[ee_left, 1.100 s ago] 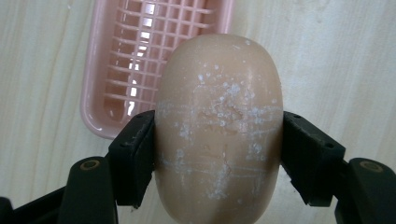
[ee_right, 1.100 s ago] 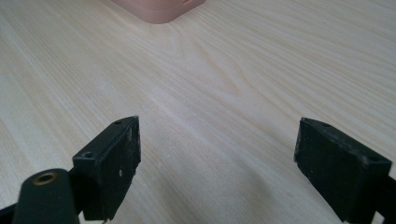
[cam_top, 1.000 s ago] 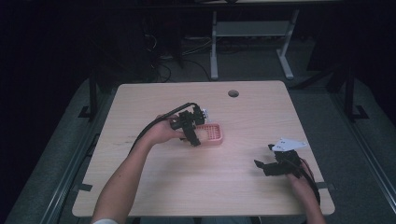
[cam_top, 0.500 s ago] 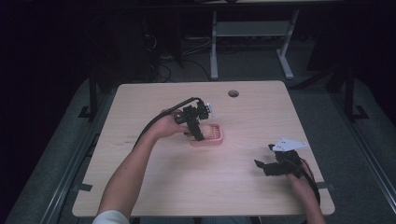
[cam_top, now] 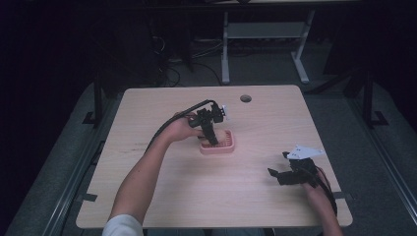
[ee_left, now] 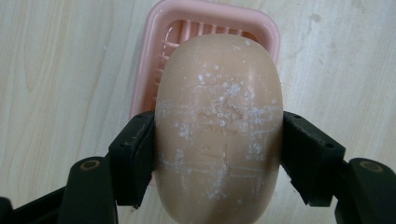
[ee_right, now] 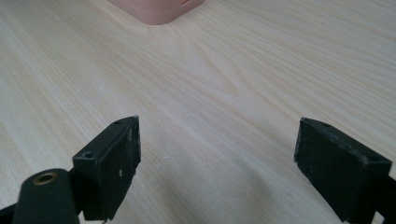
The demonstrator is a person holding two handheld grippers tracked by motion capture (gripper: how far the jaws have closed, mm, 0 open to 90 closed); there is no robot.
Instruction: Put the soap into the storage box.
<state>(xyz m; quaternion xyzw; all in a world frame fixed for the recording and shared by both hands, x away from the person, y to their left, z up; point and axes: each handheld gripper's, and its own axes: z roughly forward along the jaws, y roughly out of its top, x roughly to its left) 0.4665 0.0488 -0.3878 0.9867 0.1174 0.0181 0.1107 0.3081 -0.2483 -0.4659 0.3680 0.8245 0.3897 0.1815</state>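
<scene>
Since a second ago, the left gripper [ee_left: 218, 154] has carried one tan, white-flecked oval soap bar [ee_left: 218, 135] over the one pink ribbed soap dish [ee_left: 154, 56], pinching it. On the counter [cam_top: 167, 191], the right gripper [ee_right: 217, 163] rests spread.

The pale wood-grain counter [cam_top: 162, 196] with rounded corners stands on a dark grey floor [cam_top: 373, 147]. A small pink plastic soap dish [cam_top: 217, 146] with a ribbed inside lies directly on the counter, near its middle. Beyond the dish, close to the far edge of the counter, sits a round dark cable hole [cam_top: 245, 98]. On the near side of the dish and off to its right, the right hand-held gripper [cam_top: 280, 169] rests low at the board, well apart from the dish.
</scene>
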